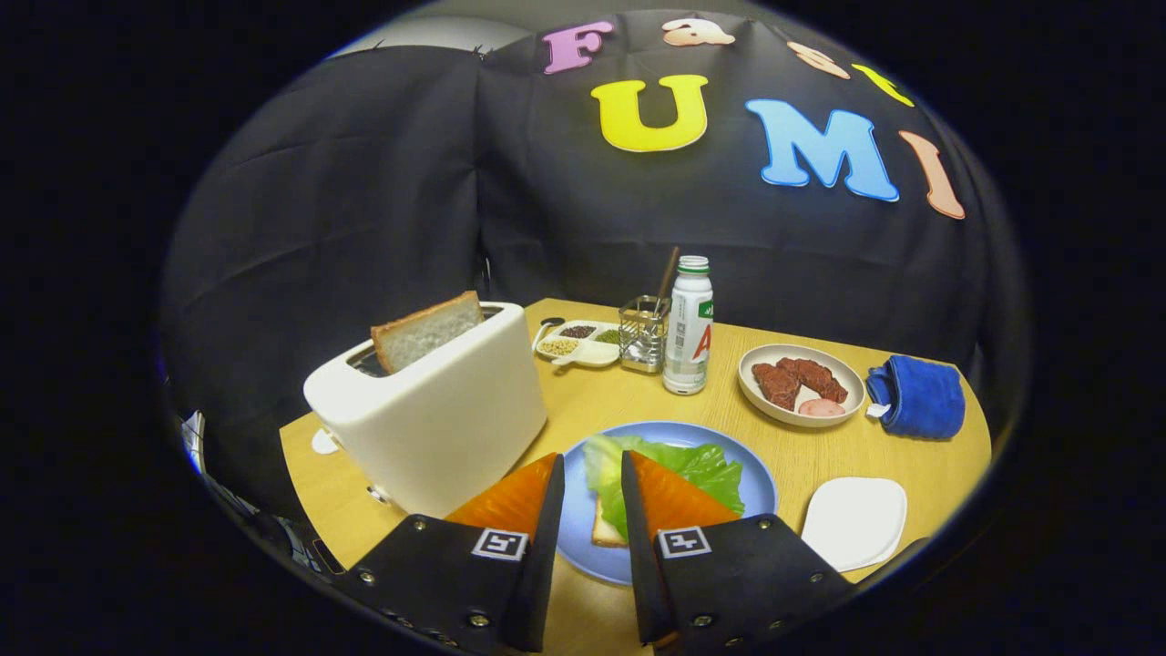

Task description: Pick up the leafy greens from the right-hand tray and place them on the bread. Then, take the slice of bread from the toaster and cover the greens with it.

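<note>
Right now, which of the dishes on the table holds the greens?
The blue plate, just ahead of the open gripper: greens lie on bread there. The round beige dish holds meat; the white tray is bare.

Bright even overhead light, soft shadows, sharp focus, strong fisheye bending at edges

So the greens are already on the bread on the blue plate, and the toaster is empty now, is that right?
Not quite. The gripper view shows the leafy greens lying on the bread on the blue plate, but the toaster is not empty: a slice of bread stands in its slot. The gripper hangs open over the plate, holding nothing.
</note>
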